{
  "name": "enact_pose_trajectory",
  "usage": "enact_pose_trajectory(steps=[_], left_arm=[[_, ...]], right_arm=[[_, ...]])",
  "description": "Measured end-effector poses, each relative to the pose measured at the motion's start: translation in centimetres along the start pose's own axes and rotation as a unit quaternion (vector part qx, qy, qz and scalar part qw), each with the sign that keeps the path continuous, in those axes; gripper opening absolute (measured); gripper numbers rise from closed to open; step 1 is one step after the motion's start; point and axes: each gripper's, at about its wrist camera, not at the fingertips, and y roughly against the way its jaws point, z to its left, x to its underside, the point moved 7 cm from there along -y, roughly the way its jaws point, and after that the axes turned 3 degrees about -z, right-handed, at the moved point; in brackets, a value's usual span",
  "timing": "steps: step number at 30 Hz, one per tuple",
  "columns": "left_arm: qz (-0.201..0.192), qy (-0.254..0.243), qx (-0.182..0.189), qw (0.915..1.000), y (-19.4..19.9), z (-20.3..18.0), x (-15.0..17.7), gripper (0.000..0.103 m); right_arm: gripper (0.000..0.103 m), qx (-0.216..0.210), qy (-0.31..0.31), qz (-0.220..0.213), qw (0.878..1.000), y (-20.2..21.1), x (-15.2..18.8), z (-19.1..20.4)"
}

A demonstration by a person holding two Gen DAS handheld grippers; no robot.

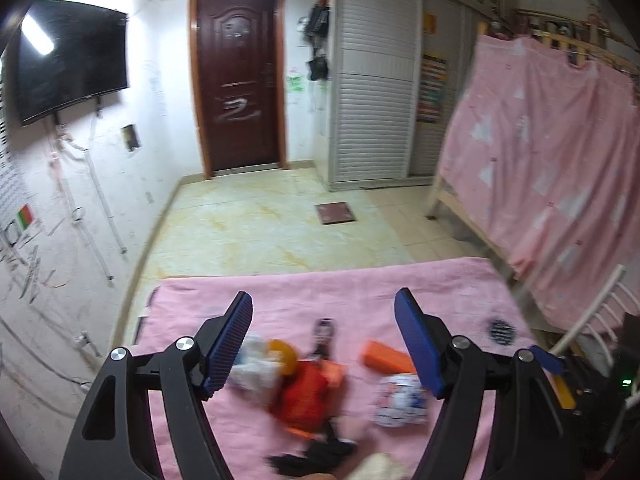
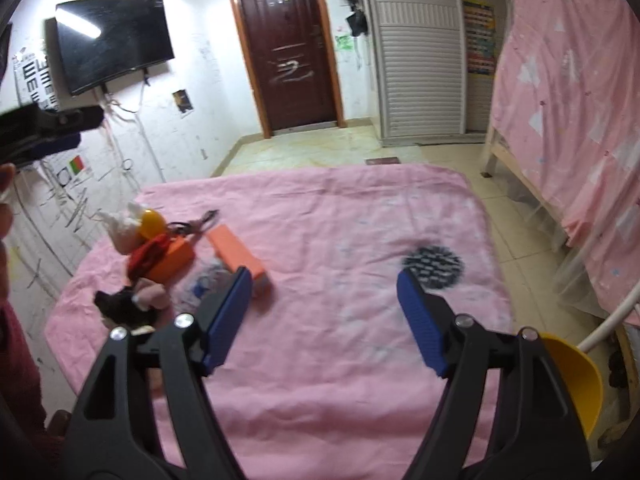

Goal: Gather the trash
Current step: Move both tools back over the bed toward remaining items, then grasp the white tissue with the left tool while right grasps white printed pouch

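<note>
Pink cloth sheet (image 2: 340,216) carried the litter at left of frame: orange cardboard box (image 2: 236,250), crumpled white paper (image 2: 120,228), blurred red wrapper (image 1: 304,396). Left gripper (image 1: 323,344) and right gripper (image 2: 324,318) both gaped, empty. Yellow plastic bin (image 2: 576,380) cut off lower right.

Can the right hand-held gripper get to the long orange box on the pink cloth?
Probably yes. The right hand-held gripper is open and empty, and the orange box lies just ahead of its left finger on the pink cloth. Nothing covers it, though a crumpled wrapper sits close beside it.

Wall TV (image 2: 114,42), brown door (image 2: 286,46), pink curtain (image 2: 568,120).
</note>
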Motion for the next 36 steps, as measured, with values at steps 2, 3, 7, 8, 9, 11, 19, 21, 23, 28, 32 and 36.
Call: enact_pose_trajectory(steps=[2,3,7,8,9,11,19,21,23,28,32,36], left_arm=[[0.01,0.013,-0.012,0.9998,-0.8,2.2,0.3,0.067],[0.018,0.023,-0.016,0.9994,-1.3,3.2,0.5,0.067],[0.049,0.049,-0.032,0.9971,-3.1,6.8,2.1,0.067],[0.053,0.05,-0.032,0.9968,-3.4,7.2,2.4,0.067],[0.057,0.051,-0.033,0.9966,-3.6,7.6,2.7,0.067],[0.067,0.05,-0.03,0.996,-4.3,8.2,3.6,0.067],[0.111,0.036,-0.011,0.9931,-7.2,8.0,7.4,0.062],[0.125,0.036,0.0,0.9914,-8.0,7.7,8.3,0.058],[0.133,0.038,0.013,0.9903,-8.5,7.3,8.8,0.051],[0.138,0.035,0.045,0.9888,-9.0,6.6,9.4,0.017],[0.129,0.035,0.05,0.9898,-8.6,6.5,9.2,0.01],[0.114,0.047,0.052,0.991,-7.6,7.3,8.2,0.009]], right_arm=[[0.084,-0.007,0.006,0.004,1.0,-0.5,-0.1,1.0],[0.084,-0.01,0.008,0.006,1.0,-0.7,-0.1,1.4],[0.084,-0.027,0.017,0.017,0.999,-1.7,0.0,3.5],[0.084,-0.031,0.023,0.021,0.999,-2.1,0.0,4.2],[0.084,-0.033,0.027,0.025,0.999,-2.4,0.1,4.7],[0.084,-0.036,0.032,0.031,0.998,-2.9,0.3,5.5],[0.084,-0.042,0.063,0.059,0.995,-4.6,1.4,8.3],[0.084,-0.042,0.069,0.067,0.994,-5.0,1.7,8.8],[0.084,-0.045,0.072,0.071,0.994,-5.4,1.9,9.2],[0.084,-0.05,0.078,0.079,0.993,-6.2,2.1,9.8],[0.084,-0.05,0.079,0.083,0.992,-6.7,2.2,10.0],[0.08,-0.044,0.067,0.081,0.994,-6.8,1.9,9.6]])
